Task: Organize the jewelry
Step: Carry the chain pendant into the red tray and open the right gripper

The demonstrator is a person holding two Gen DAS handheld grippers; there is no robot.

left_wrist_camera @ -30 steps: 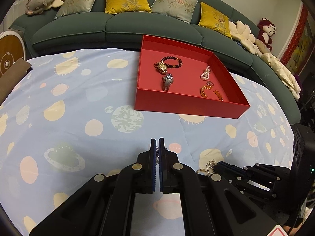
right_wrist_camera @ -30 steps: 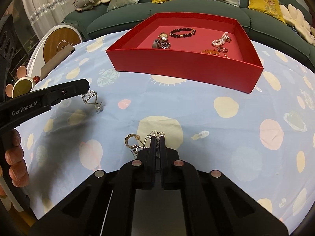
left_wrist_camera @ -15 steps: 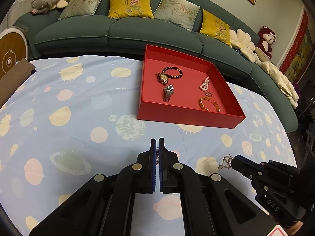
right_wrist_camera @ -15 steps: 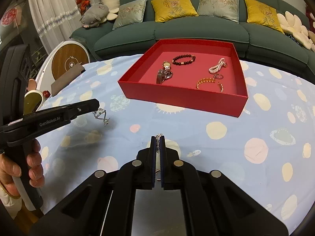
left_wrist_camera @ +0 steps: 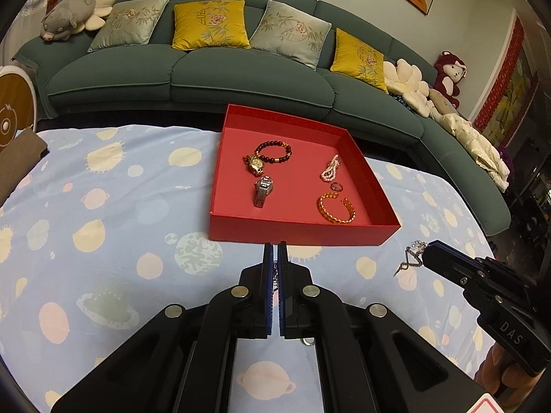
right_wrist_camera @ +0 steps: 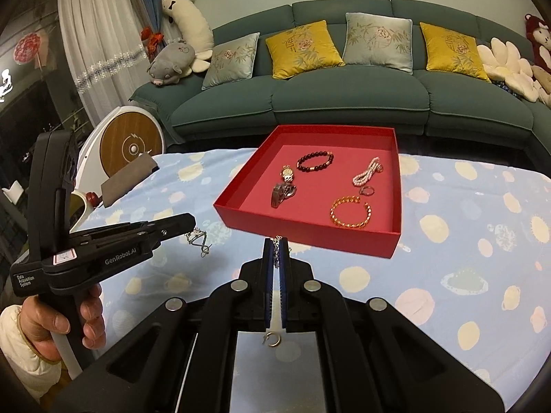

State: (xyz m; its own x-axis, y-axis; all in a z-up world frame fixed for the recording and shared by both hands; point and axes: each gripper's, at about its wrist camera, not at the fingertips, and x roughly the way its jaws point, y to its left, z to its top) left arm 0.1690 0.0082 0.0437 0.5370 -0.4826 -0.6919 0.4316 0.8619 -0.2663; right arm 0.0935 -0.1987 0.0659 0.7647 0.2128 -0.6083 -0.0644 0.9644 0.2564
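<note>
Silver, light and limp, 2 earrings (right_wrist_camera: 198, 241) dangle from the pinched-shut left gripper (left_wrist_camera: 275, 251) and right gripper (right_wrist_camera: 275, 246), best held mid-chain.

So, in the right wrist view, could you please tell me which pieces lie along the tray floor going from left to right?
Inside the red tray: silver watch, dark bead bracelet, orange bangle, pearl strand. The gold watch and the small ring overlap others in that order, so I leave them out.
</note>
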